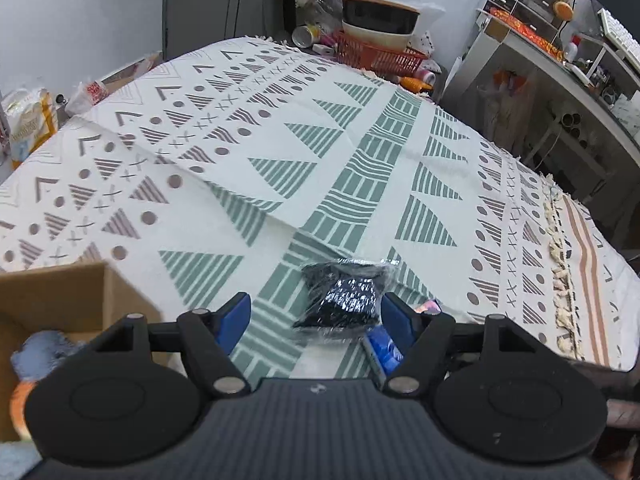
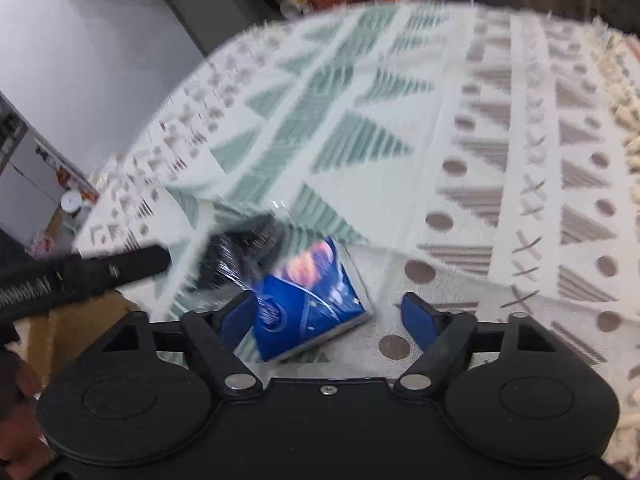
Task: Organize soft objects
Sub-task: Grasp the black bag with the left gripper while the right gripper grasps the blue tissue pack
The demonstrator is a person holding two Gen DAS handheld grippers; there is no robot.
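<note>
A black soft item wrapped in clear plastic (image 1: 344, 296) lies on the patterned cloth (image 1: 280, 140), just ahead of my open left gripper (image 1: 314, 316) and nearer its right finger. Beside that finger a blue packet (image 1: 384, 350) peeks out. In the right wrist view the same blue packet (image 2: 308, 300) lies between the blue fingers of my open right gripper (image 2: 332, 316), close to the left pad. The black wrapped item (image 2: 240, 248) sits just beyond it, blurred. The left gripper's body (image 2: 80, 276) shows at the left edge.
A cardboard box (image 1: 52, 304) stands at the near left with a grey-blue soft thing (image 1: 40, 354) inside. At the far end sit a red basket (image 1: 376, 54) with stacked bowls and a cluttered desk (image 1: 560, 60). A fringed cloth edge (image 1: 560, 248) runs along the right.
</note>
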